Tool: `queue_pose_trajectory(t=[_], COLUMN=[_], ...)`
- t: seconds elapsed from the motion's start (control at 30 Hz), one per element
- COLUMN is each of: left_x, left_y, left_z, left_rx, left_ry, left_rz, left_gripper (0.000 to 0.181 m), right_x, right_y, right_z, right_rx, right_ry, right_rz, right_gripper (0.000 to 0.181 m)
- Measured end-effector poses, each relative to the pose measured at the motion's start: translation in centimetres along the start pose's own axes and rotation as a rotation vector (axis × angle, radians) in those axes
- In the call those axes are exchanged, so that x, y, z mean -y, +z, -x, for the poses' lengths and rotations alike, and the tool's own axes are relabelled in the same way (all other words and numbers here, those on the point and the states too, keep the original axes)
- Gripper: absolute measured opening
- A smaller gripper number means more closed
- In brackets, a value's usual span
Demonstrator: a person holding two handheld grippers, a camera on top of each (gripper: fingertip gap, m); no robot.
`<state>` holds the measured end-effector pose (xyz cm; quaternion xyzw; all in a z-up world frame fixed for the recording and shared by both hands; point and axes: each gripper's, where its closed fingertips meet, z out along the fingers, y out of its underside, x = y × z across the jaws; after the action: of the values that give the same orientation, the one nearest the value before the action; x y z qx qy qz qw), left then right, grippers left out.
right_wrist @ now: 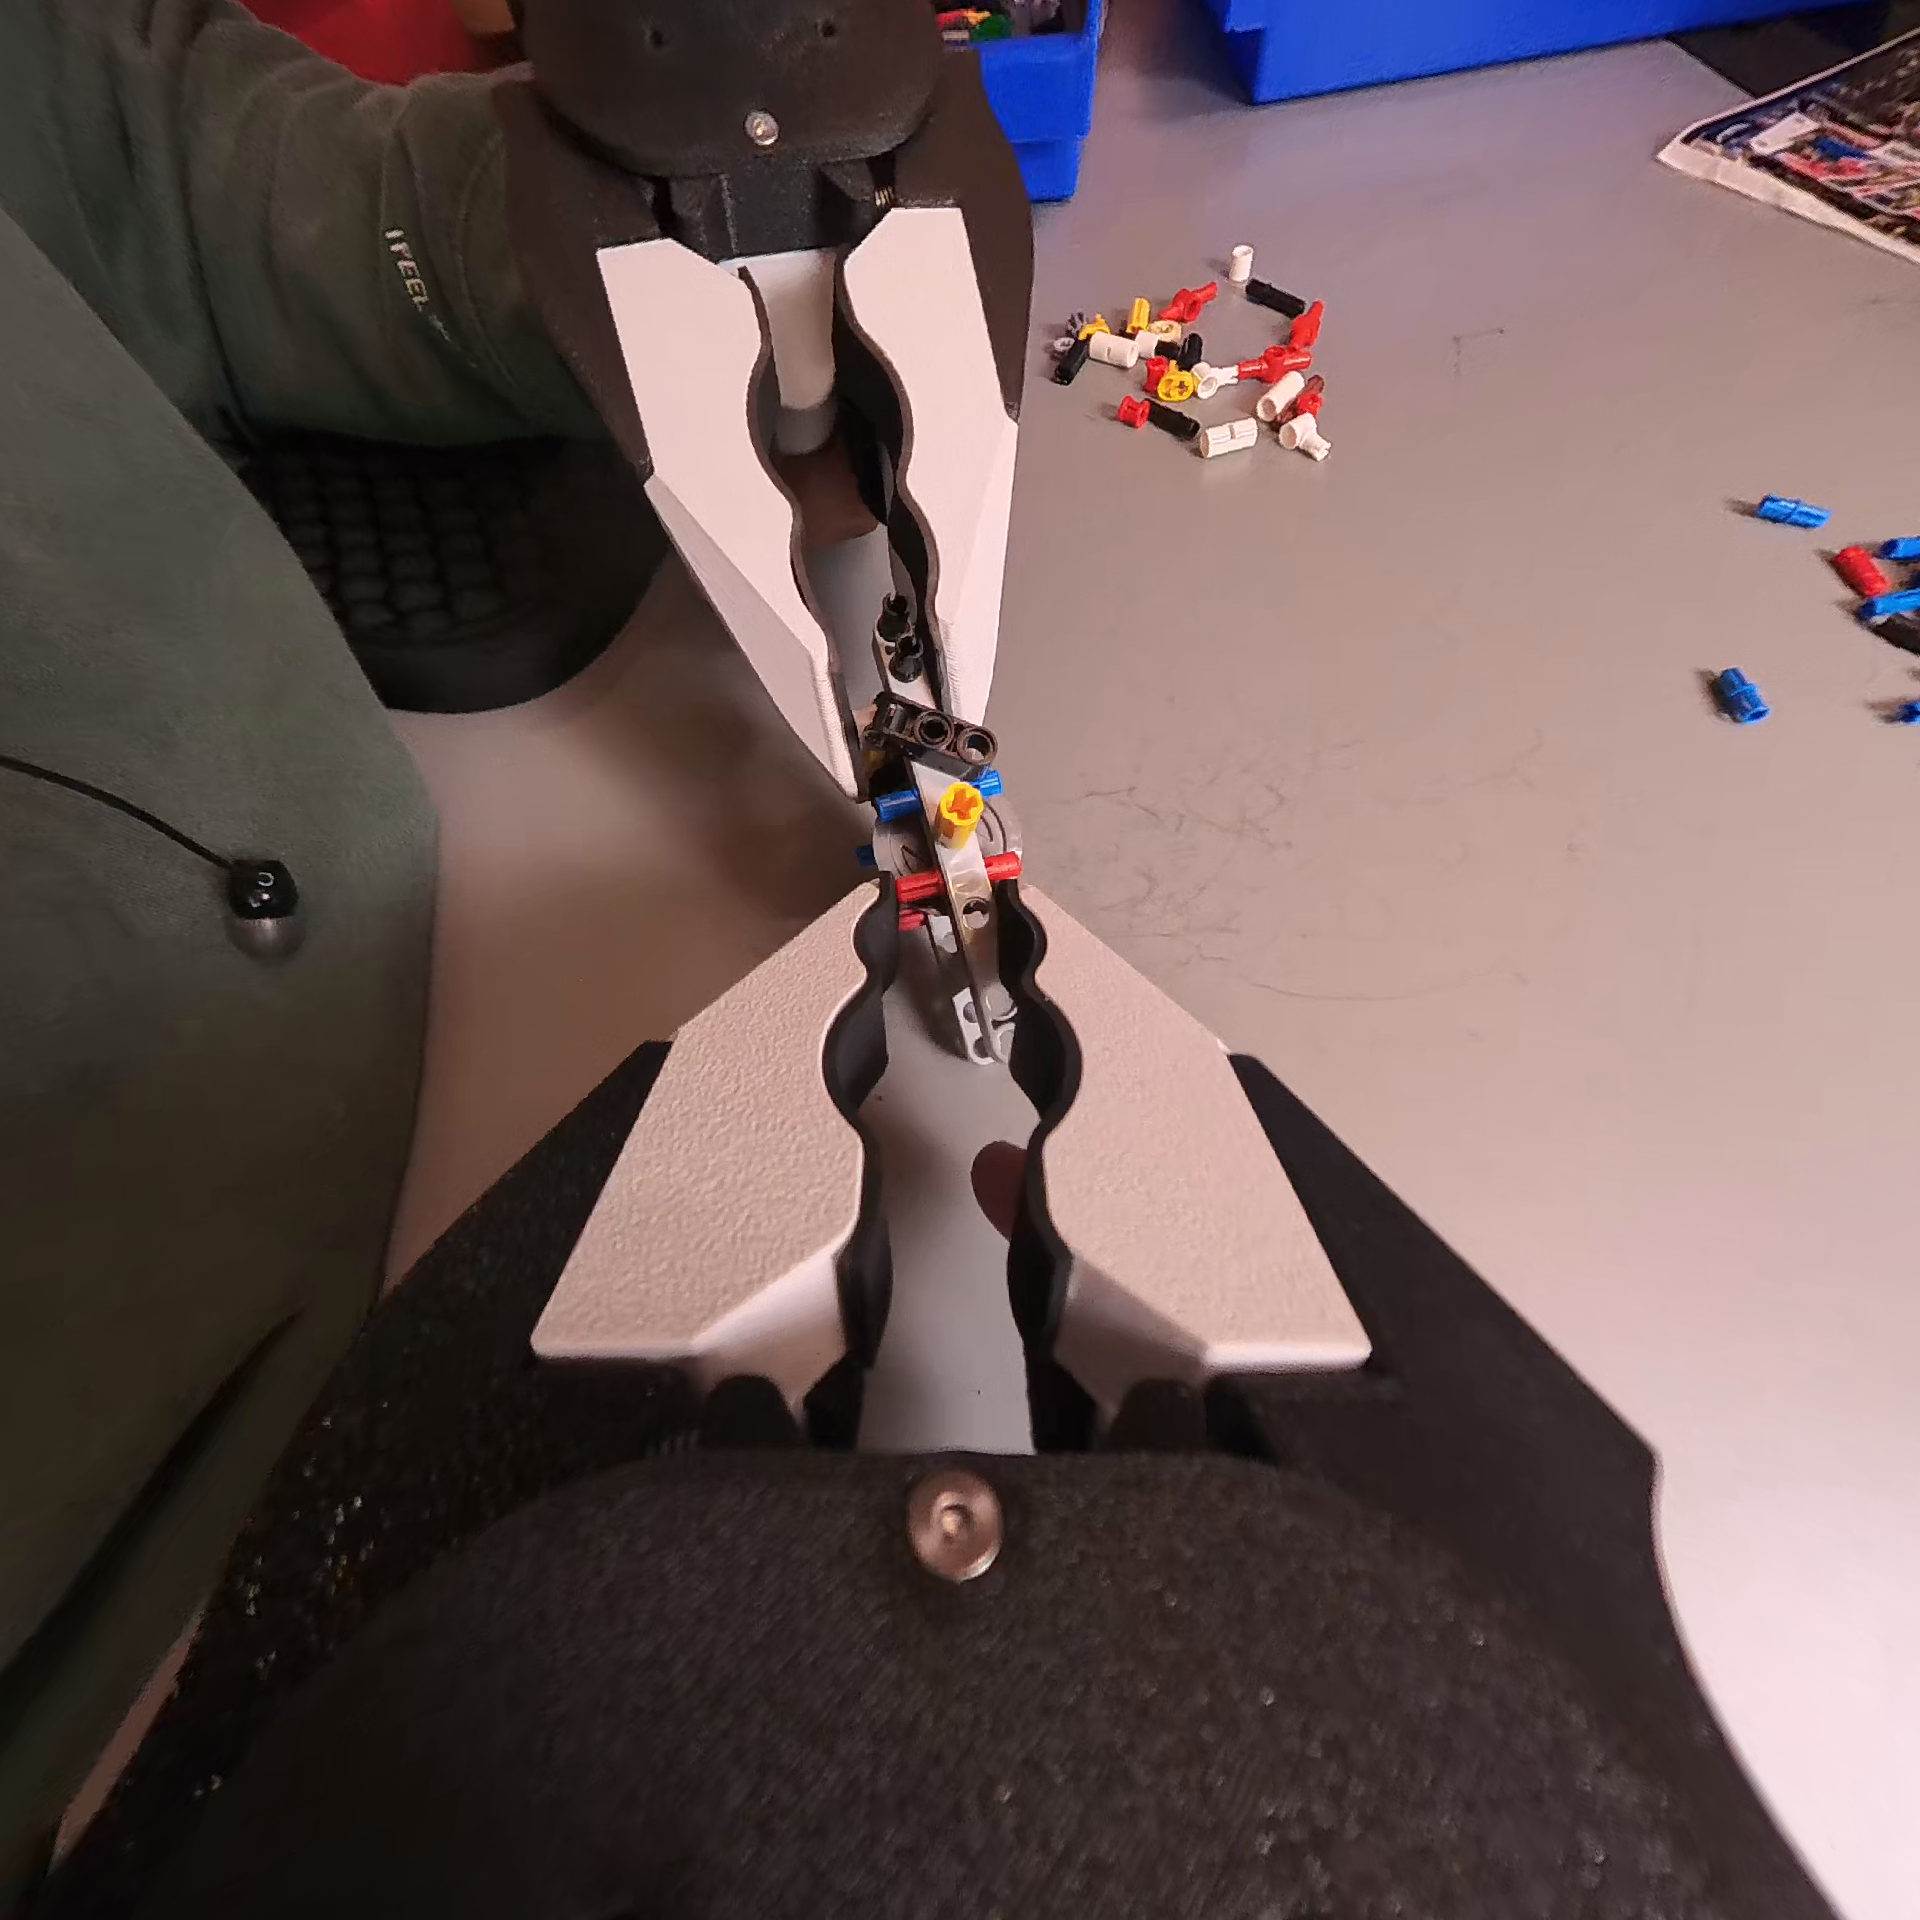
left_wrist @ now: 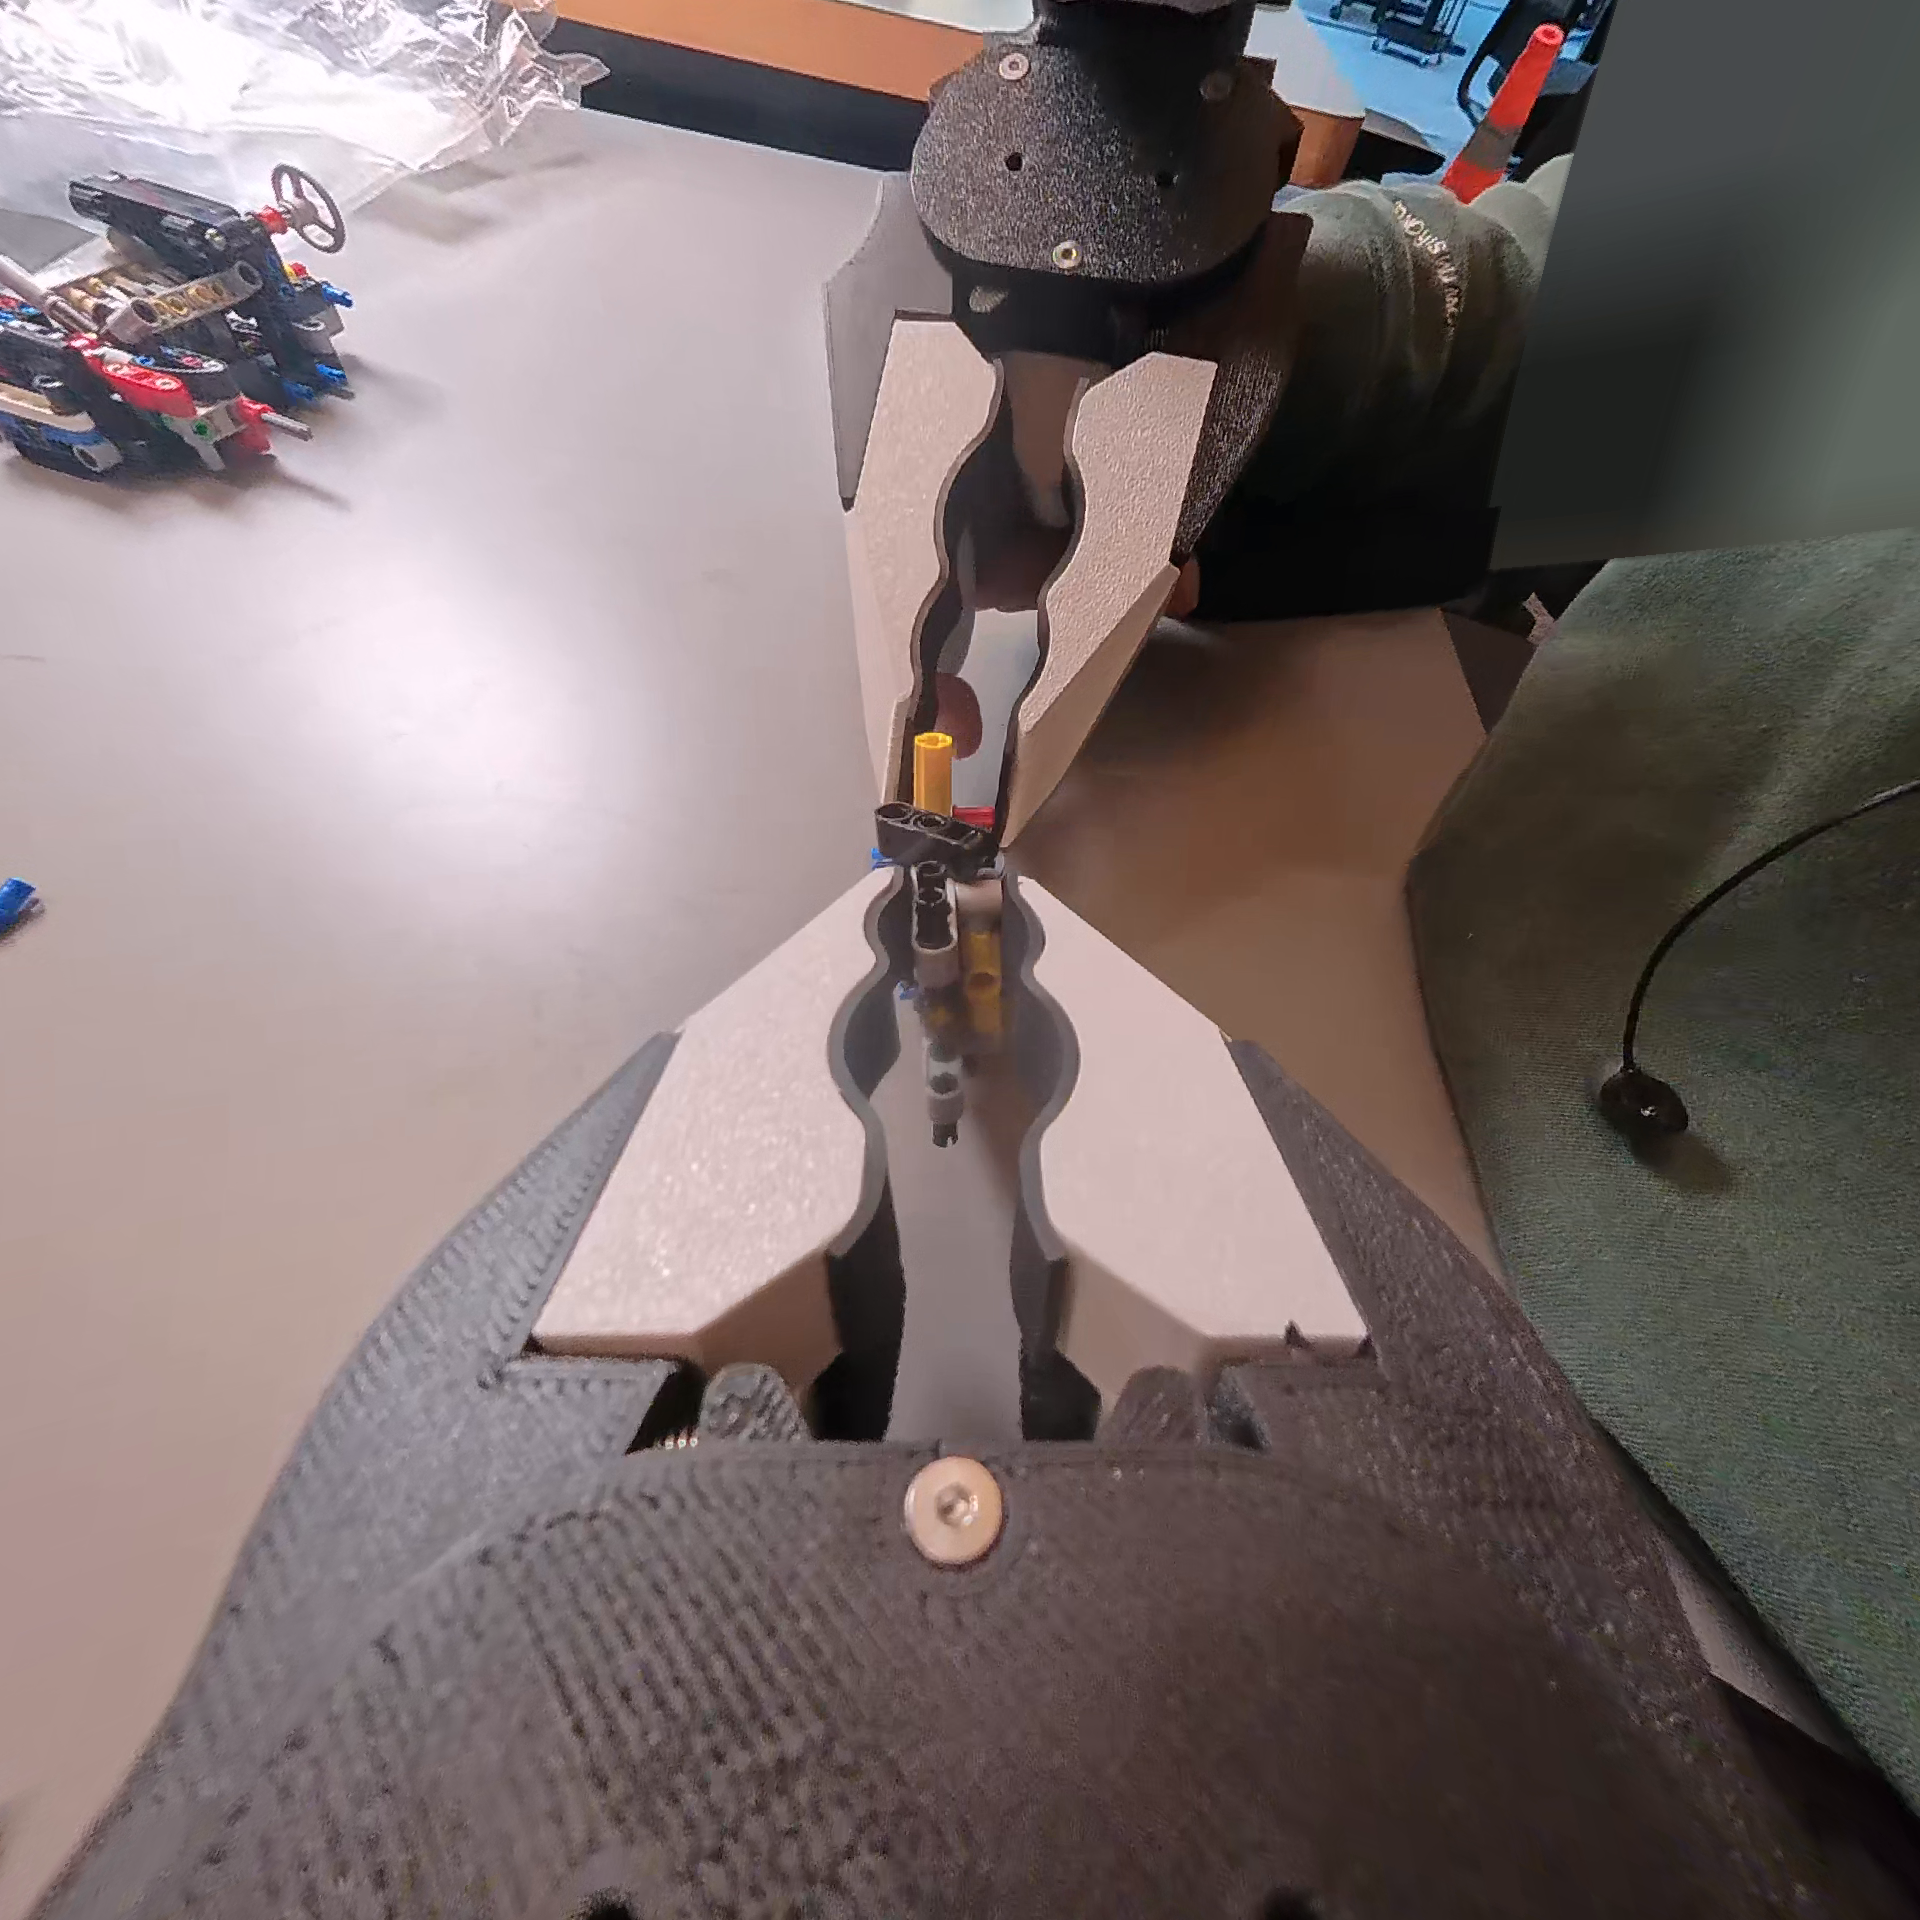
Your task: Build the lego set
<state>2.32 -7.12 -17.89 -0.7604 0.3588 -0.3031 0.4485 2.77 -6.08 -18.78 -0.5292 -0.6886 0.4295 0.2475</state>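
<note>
Grey table (right_wrist: 1455, 935) below; both hand-held grippers, left (left_wrist: 940, 883) and right (right_wrist: 940, 904), meet tip-to-tip, clamping one lego subassembly (right_wrist: 940, 821).

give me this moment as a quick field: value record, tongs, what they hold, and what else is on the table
left tongs: shut on small lego assembly
right tongs: shut on small lego assembly
small lego assembly: held between both tongs, tip to tip above the table; grey beam, black beam, yellow axle, red and blue pins
partly built lego vehicle: on table, far left in the left wrist view
loose lego pieces: scattered pile on table
blue bins: at far table edge
instruction booklet: far right corner
plastic bag: behind the vehicle
</note>
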Motion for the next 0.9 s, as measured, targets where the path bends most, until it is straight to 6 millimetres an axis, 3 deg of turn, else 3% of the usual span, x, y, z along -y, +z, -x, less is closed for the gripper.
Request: queue_pose_trajectory(t=[0.33,0.77,0.9], left_x=[-0.03,-0.19,-0.11], left_y=[-0.06,-0.24,-0.19], left_z=[0.04,0.19,-0.12], left_rx=[0.005,0.02,-0.015], left_ry=[-0.009,0.017,0.0], left_rz=[0.004,0.009,-0.003], left_gripper=[0.015,0.015,0.015], right_x=[0.11,0.2,0.34], right_y=[0.0,0.22,0.11], right_z=[-0.07,-0.16,0.2], right_rx=[-0.014,-0.181,-0.136], right_ry=[0.079,-0.158,-0.168], right_rz=[-0.017,-0.003,-0.037], right_gripper=[0.017,0.017,0.02])
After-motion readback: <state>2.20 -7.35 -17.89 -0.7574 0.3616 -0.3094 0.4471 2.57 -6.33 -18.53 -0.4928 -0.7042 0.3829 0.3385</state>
